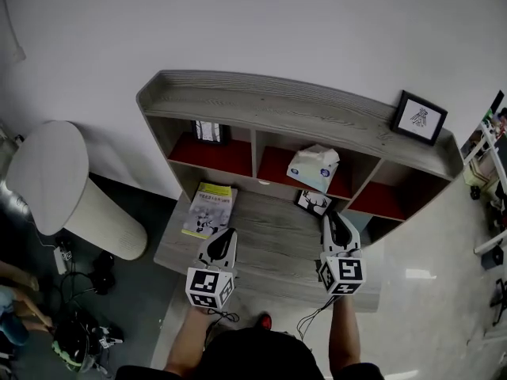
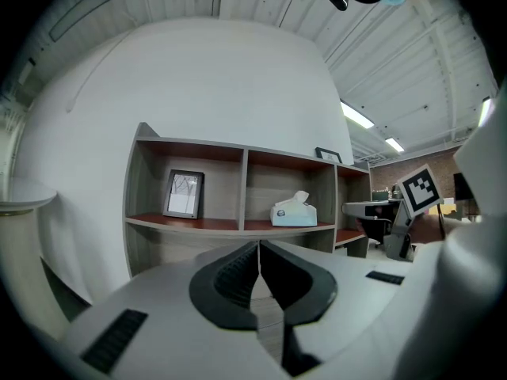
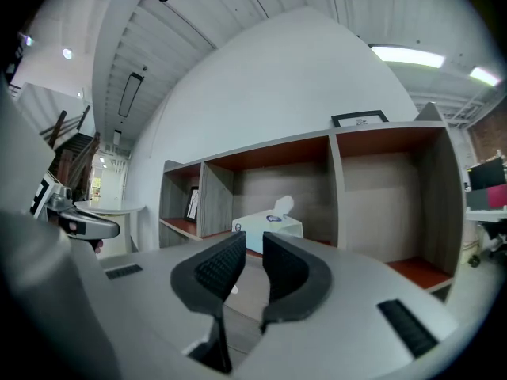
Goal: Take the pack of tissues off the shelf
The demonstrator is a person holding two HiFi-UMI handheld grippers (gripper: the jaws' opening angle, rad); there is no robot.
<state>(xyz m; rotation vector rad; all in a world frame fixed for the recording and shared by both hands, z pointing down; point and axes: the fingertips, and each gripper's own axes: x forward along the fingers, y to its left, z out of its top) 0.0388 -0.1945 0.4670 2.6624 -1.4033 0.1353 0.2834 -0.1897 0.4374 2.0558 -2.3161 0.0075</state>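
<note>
Down on the lower ledge of the wooden shelf [image 1: 301, 105], going by the head view, both grippers hang side by side. The left gripper [image 1: 230, 232] has a yellow-green booklet [image 1: 210, 210] lying just off to the left of its fingertips. The right gripper [image 1: 327, 216] points at a small black card [image 1: 314, 203] sitting right beyond its tips, and the pack of tissues [image 1: 314, 167] is further out past that, tilted in the middle red-floored compartment. Next up, the left gripper view: the left gripper [image 2: 258, 245] has its fingers pressed flat together with nothing in them. The pack of tissues [image 2: 294, 212] is well ahead and a bit right of the tips, and a framed picture [image 2: 184, 194] stands in the compartment ahead and to the left. Last one, the right gripper view: the right gripper [image 3: 253, 245] has its fingers parted only a crack, and the narrow gap holds nothing. The pack of tissues [image 3: 269, 226] sits pretty much dead ahead beyond the tips, not touched by either finger.
</note>
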